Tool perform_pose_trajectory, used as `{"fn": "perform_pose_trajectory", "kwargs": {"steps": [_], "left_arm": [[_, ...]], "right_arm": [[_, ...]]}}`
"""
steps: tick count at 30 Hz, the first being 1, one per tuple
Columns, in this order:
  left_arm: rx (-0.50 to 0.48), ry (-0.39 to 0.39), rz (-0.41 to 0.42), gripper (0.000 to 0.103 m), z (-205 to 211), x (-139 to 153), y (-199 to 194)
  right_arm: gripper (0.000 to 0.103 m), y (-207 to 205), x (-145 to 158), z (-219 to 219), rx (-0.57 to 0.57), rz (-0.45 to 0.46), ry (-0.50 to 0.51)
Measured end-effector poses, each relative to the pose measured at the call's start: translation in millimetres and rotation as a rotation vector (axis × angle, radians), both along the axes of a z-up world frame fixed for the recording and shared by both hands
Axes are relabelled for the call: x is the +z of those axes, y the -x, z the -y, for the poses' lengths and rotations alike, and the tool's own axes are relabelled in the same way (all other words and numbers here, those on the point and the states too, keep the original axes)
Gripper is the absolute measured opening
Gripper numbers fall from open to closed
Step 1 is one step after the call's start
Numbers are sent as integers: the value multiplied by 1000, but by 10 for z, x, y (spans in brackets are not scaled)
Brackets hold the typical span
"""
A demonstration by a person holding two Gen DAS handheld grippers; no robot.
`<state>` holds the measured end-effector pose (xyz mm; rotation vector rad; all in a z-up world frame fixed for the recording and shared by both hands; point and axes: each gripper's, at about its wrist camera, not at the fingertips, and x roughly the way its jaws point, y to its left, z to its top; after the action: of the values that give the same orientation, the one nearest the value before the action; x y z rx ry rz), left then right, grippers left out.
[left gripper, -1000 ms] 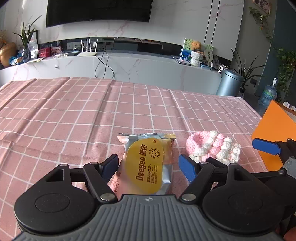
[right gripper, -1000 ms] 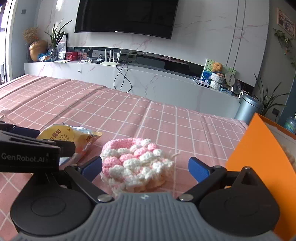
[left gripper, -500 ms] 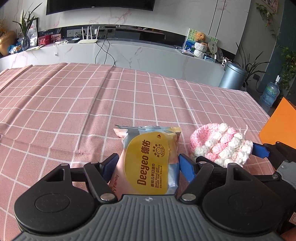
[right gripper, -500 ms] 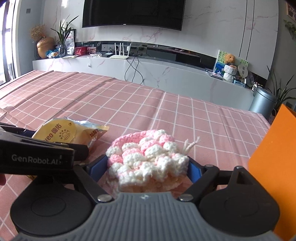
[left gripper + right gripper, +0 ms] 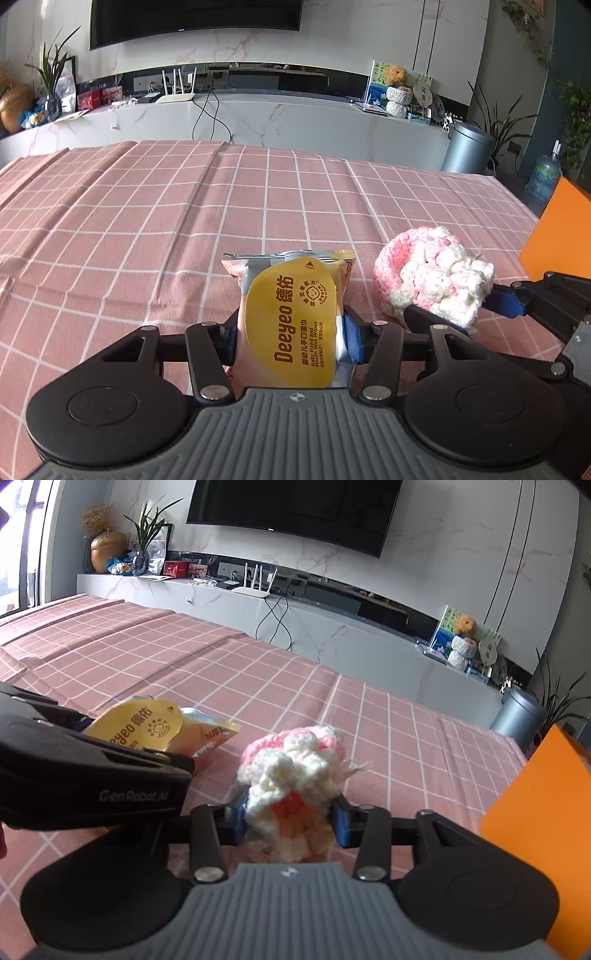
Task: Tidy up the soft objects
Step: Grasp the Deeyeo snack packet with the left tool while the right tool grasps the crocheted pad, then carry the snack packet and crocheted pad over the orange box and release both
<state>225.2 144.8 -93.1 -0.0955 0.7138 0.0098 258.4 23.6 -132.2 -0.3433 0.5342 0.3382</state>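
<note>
While both jaws were closing, the left gripper (image 5: 291, 338) pinched the wet-wipes pack (image 5: 293, 321) and the right gripper (image 5: 288, 821) squeezed the crochet piece (image 5: 291, 775), both low over the pink checked tablecloth (image 5: 147, 229). A good grip would stay gentle, then lift straight up toward the orange box (image 5: 535, 812) nearby.

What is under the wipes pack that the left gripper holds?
Under the wipes pack only the pink checked tablecloth shows. The left gripper, closing on the pack, hides its lower end, so contact there is unclear.
</note>
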Motion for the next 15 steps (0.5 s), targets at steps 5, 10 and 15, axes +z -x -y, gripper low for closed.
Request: {"fn": "perform_pose_trajectory", "kwargs": {"steps": [5,10,15], "left_arm": [[13,33,6,56,-8,45,117],[37,67,16,56,25,120,331],[55,104,19,56,53,240,588]], "right_arm": [[23,201,65,36,17,24,13],[21,408,173,196,-7,0,-41],[21,696,344,369,-14,22,-61]]}}
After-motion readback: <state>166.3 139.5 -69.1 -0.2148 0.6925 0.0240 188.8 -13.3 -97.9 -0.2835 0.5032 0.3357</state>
